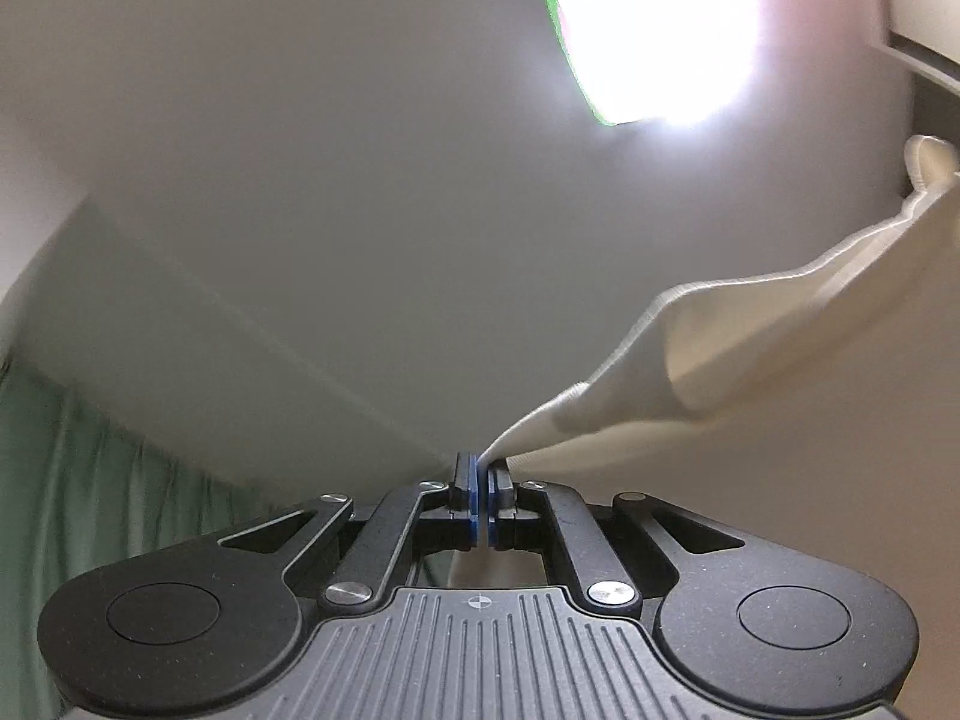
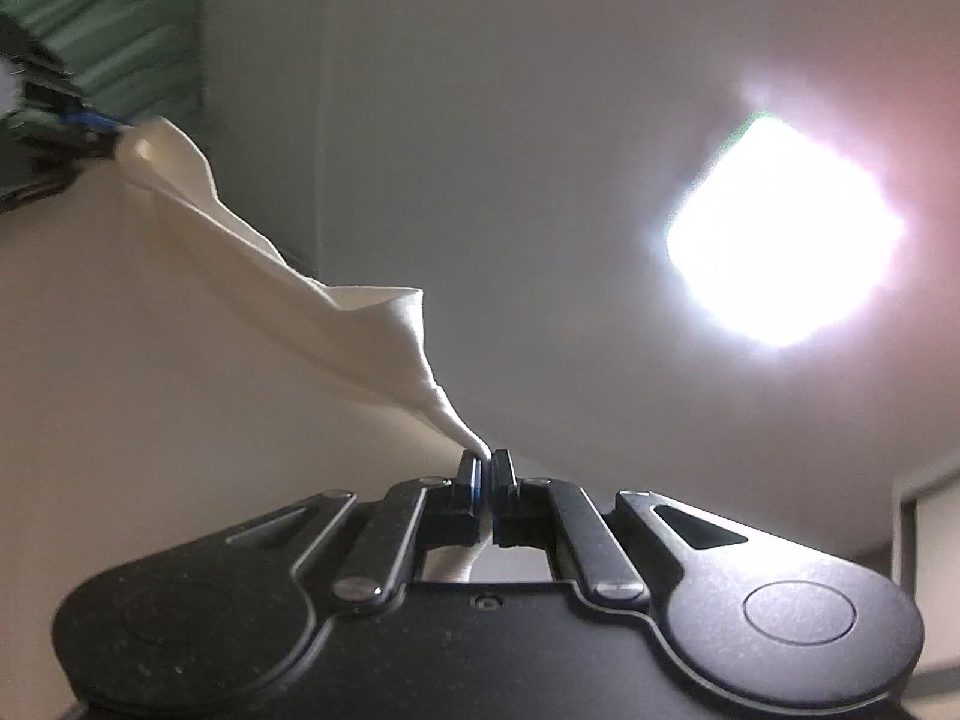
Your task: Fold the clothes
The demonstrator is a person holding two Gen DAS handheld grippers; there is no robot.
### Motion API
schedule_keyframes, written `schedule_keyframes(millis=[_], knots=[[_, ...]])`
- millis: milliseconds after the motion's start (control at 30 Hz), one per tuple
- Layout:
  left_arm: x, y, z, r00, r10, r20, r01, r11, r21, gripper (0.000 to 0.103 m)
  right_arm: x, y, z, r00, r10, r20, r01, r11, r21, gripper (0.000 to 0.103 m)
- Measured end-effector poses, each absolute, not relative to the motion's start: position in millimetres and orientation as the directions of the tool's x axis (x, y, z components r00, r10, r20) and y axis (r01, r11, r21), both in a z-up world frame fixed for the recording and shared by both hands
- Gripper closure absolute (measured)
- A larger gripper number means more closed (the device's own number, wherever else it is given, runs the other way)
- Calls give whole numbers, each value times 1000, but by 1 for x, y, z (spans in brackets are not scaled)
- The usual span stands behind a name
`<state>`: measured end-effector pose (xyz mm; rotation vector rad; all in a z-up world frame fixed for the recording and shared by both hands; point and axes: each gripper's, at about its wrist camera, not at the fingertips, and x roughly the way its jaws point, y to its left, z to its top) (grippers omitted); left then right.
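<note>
— How did the garment point(image 1: 750, 348) look?
— Cream-white, soft knit, with a folded hem edge; it was held up in the air, stretched between both tools against the pale ceiling point(image 1: 360, 180).
— And the tools?
— The left tool point(image 1: 482, 468) was clamped on one corner, the right tool point(image 2: 485, 462) pinched another, both pointing upward near the bright ceiling light point(image 2: 780, 234).
— Anything else?
— A green curtain point(image 1: 72, 480) beside the wall.

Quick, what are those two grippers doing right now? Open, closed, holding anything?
Left gripper: closed, pinching an edge of the cream garment.
Right gripper: closed, pinching another edge of the same garment.
</note>
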<state>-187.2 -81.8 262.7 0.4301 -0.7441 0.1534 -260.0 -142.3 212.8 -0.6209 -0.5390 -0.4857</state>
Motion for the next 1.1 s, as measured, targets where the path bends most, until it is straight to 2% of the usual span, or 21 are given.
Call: schedule_keyframes(millis=[200,267,367,500,767,933,1100], knots=[[-191,-80,275,629,7,777,-363,887,285,100,-263,-136,221,666,-263,698,634,692,-345,99],[-178,-84,280,627,-2,779,-369,880,299,100,-251,-140,224,663,-272,698,641,688,-341,99],[-137,-94,279,688,-33,725,-336,871,359,100,-211,-157,221,720,-285,633,607,701,-376,99],[-54,-111,252,790,-65,610,-279,847,452,100,-130,-186,191,793,-329,513,574,684,-449,99],[129,-163,119,948,-97,304,-108,798,592,100,72,-262,70,888,-408,213,453,694,-560,99],[235,-179,42,993,-72,92,0,790,613,100,184,-298,-10,901,-432,33,352,684,-640,99],[319,-203,-17,992,-54,-114,120,683,720,100,261,-318,-78,870,-452,-196,202,691,-694,99]])
